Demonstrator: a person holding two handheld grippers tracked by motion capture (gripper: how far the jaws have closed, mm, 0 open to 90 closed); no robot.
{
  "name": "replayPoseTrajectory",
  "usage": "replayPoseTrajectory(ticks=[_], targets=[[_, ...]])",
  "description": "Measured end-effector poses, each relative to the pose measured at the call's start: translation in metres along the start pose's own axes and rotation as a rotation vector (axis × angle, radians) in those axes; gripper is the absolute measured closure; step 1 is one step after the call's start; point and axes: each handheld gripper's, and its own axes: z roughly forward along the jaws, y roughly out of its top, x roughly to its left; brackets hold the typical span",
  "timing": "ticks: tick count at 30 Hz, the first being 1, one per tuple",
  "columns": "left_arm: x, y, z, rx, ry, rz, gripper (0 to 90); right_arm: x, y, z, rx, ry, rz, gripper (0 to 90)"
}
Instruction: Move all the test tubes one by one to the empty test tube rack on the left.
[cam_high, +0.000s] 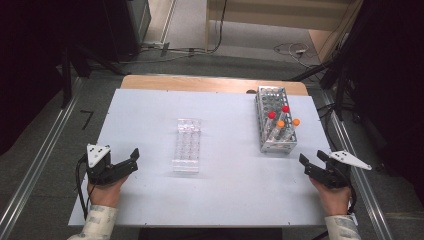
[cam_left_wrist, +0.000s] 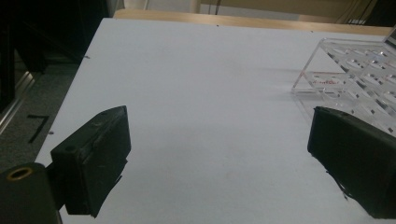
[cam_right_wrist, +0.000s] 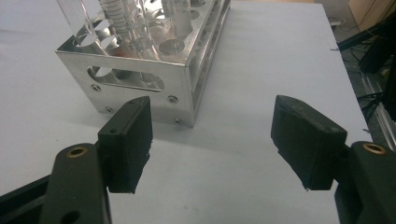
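Note:
A metal tube rack (cam_high: 274, 120) stands at the right of the white table; it holds several tubes, two with red caps (cam_high: 272, 115) and two with orange caps (cam_high: 296, 122). A clear plastic rack (cam_high: 186, 145) lies near the middle. My left gripper (cam_high: 131, 161) rests open near the front left edge, nothing between its jaws. My right gripper (cam_high: 311, 162) is open at the front right, just in front of the metal rack. The right gripper view has the metal rack (cam_right_wrist: 144, 70) close ahead with clear tubes (cam_right_wrist: 119, 21) in it. The clear rack (cam_left_wrist: 359, 74) lies to the right in the left gripper view.
The white table board (cam_high: 225, 190) ends close to both hands at the front. A wooden strip (cam_high: 200, 82) borders the far edge. Cables (cam_high: 295, 50) lie on the floor behind, and rails (cam_high: 35, 165) run along both sides.

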Motion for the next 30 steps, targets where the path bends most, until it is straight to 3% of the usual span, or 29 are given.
replayPoseTrajectory(ticks=[13, 30], targets=[[-0.005, -0.001, 0.001, 0.008, -0.009, 0.015, 6.2, 0.007, 0.006, -0.001, -0.032, 0.018, -0.026, 34.0], [-0.004, -0.002, 0.004, 0.012, -0.003, 0.011, 6.6, 0.027, 0.026, 0.018, -0.08, 0.055, -0.082, 52.4]])
